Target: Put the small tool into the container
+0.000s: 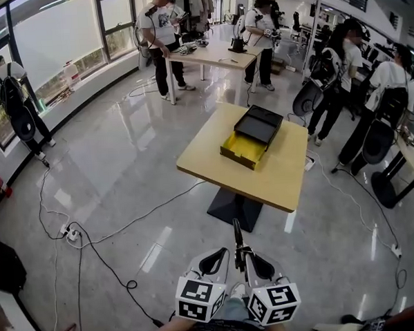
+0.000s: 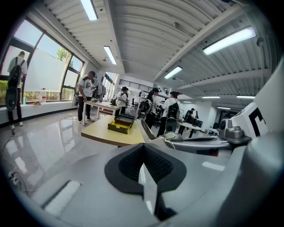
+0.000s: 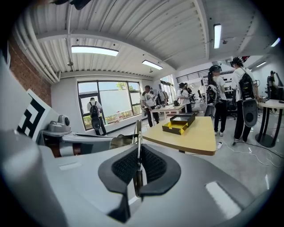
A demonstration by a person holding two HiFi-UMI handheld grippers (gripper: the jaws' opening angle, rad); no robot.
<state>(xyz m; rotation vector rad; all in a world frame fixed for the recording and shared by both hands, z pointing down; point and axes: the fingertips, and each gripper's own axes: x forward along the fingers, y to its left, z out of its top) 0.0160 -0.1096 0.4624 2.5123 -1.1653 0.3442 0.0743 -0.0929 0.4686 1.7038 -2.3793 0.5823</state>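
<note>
A thin dark small tool [image 1: 237,240] stands up from my right gripper [image 1: 249,257], which is shut on it; in the right gripper view the tool [image 3: 138,135] runs as a narrow blade between the black pads. My left gripper [image 1: 221,256] is right beside it, shut, with nothing showing between its pads [image 2: 133,162]. Both are held low and close to me, well short of the table. The container [image 1: 252,135] is a black box with an open yellow drawer, lying on the wooden table [image 1: 277,178]. It also shows far ahead as the container [image 2: 120,124] and the container [image 3: 179,123].
The table stands on a dark pedestal foot [image 1: 233,210] on a glossy grey floor. Cables [image 1: 113,232] trail over the floor at left. Several people stand around: at a far table [image 1: 215,54] and along the right side [image 1: 387,96].
</note>
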